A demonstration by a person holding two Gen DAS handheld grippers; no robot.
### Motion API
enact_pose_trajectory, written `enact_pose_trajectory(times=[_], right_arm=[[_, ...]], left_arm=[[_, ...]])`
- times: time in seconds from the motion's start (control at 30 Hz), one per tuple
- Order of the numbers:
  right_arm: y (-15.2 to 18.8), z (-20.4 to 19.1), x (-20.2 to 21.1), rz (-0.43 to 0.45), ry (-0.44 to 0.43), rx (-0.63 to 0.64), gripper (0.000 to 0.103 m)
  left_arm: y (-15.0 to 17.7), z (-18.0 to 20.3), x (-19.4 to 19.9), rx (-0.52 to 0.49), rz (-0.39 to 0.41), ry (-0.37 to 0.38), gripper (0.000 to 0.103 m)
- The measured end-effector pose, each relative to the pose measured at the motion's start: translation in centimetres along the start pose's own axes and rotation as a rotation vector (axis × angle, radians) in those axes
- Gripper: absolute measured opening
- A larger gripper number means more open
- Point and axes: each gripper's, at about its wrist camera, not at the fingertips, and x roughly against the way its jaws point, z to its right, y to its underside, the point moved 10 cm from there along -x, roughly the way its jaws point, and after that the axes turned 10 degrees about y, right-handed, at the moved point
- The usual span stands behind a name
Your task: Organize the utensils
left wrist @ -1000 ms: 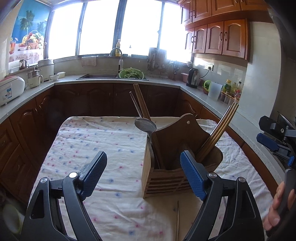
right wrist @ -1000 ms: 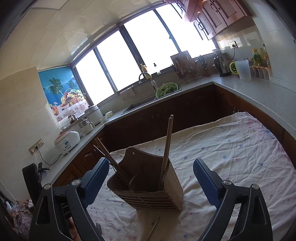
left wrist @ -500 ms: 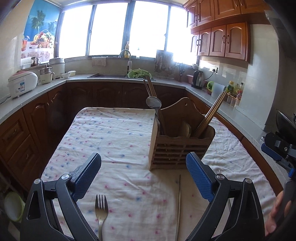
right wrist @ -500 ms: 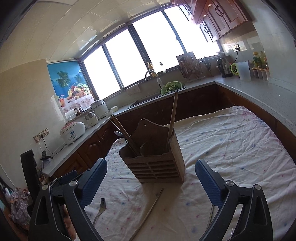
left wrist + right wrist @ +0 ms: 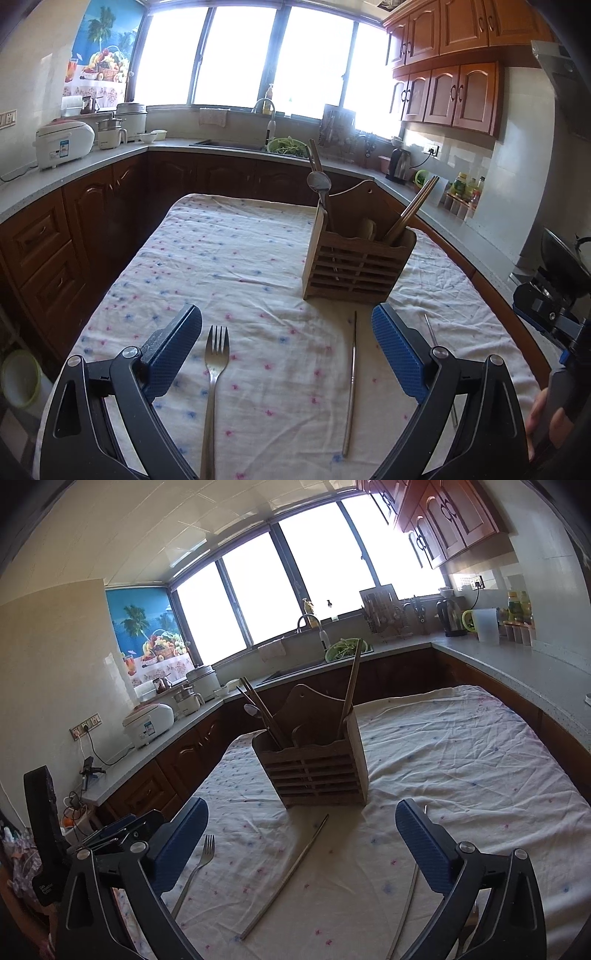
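Observation:
A slatted wooden utensil holder [image 5: 358, 258] [image 5: 314, 771] stands on the cloth-covered table, with a metal spoon [image 5: 319, 182] and wooden chopsticks [image 5: 413, 210] upright in it. In front of it lie a steel fork [image 5: 216, 354] [image 5: 195, 867], a metal chopstick [image 5: 352, 369] [image 5: 291, 867] and a second thin chopstick [image 5: 430, 328] [image 5: 408, 901]. My left gripper [image 5: 286, 332] hovers open above the fork and the first chopstick, holding nothing. My right gripper [image 5: 301, 823] is empty too, its jaws opening wide over the first chopstick.
The flowered tablecloth [image 5: 229, 258] hangs over the table's left and far edges. A grey counter [image 5: 74, 166] wraps around, carrying a rice cooker [image 5: 62, 144], a sink [image 5: 229, 144] and a kettle [image 5: 399, 166]. A hand [image 5: 539, 413] shows at the right edge.
Both grippers have drawn back from the holder, which now looks smaller and farther. The fork and the loose chopsticks have come into view on the cloth. Both pairs of jaws stand wider.

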Motion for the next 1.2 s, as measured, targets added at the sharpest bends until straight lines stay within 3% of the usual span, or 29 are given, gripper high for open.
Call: enact_pose_trajectory(times=[0.27,0.43,0.63,0.83,1.03,1.2], right_arm=[[2.3,-0.7,2.4,0.031,0.015,0.076,0.103],[1.9,-1.1,4.7,0.089,0.025,0.122,0.103],[-2.9,-2.6,10.2,0.262,0.045,0.171,0.103],[-2.6,-2.8,12.2,0.392,0.135,0.203,0.103],[1.6,-1.3,8.7,0.304,0.178,0.185,0.103],[4.2,0.3,7.1,0.238,0.206,0.163,0.103]], left_arm=[[2.0,0.3,2.8,-0.025,0.021,-0.015,0.103],[0.9,1.3,5.6,-0.068,0.096,-0.024,0.103],[-3.7,3.2,11.1,-0.113,0.268,-0.024,0.103],[-2.7,3.9,11.4,-0.154,0.302,-0.047,0.103],[1.2,3.0,8.6,-0.188,0.238,-0.125,0.103],[4.2,1.9,6.7,-0.162,0.174,-0.147,0.103]])
